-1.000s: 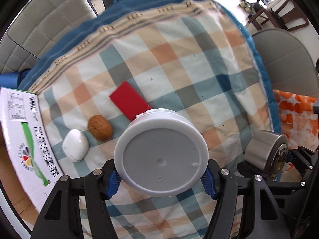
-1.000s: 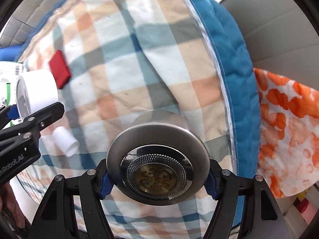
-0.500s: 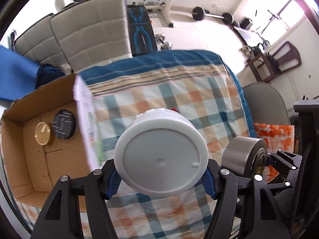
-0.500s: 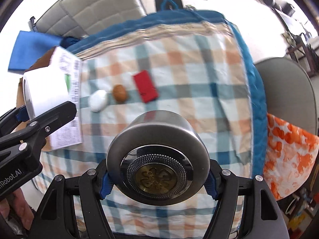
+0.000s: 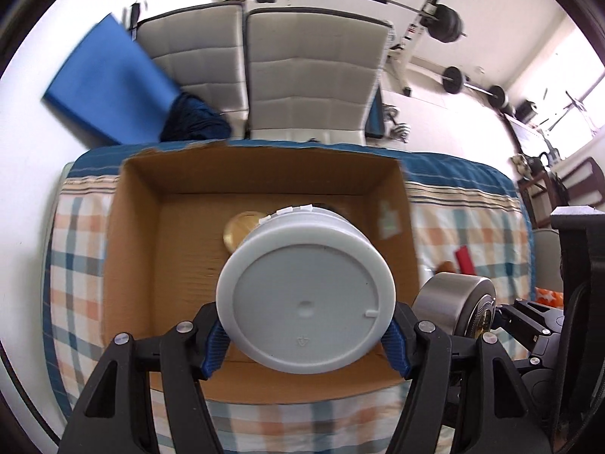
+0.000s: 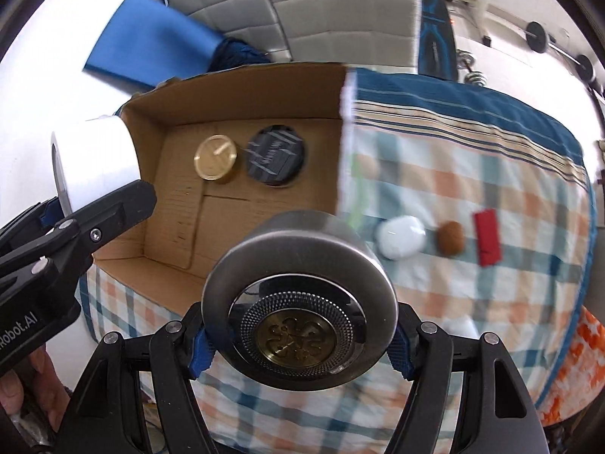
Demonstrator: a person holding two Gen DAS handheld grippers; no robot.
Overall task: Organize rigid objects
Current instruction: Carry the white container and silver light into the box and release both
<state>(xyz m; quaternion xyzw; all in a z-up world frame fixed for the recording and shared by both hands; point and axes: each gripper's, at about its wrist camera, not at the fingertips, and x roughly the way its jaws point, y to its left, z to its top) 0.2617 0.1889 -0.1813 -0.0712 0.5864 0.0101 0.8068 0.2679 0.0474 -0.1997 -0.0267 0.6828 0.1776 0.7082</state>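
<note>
Left gripper (image 5: 305, 335): pointing steeply down over the cardboard box (image 5: 132, 265), pads clamped on one white tub (image 5: 305, 304).
Right gripper (image 6: 298, 335): steeply down, gripping one steel tin (image 6: 298, 291) at the box's 3 o'clock wall.
In box: one gold tin (image 6: 215, 157), one black tin (image 6: 275, 159).
On cloth, 3 o'clock: one white case (image 6: 401, 237), one brown nut (image 6: 450, 237), one red card (image 6: 487, 236).
Writing: "Robot.AI" on the left gripper.

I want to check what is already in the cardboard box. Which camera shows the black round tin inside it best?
The right wrist view: the black round tin lies in plain sight on the cardboard box floor, beside the gold tin. In the left wrist view the white jar hides it almost entirely.
</note>
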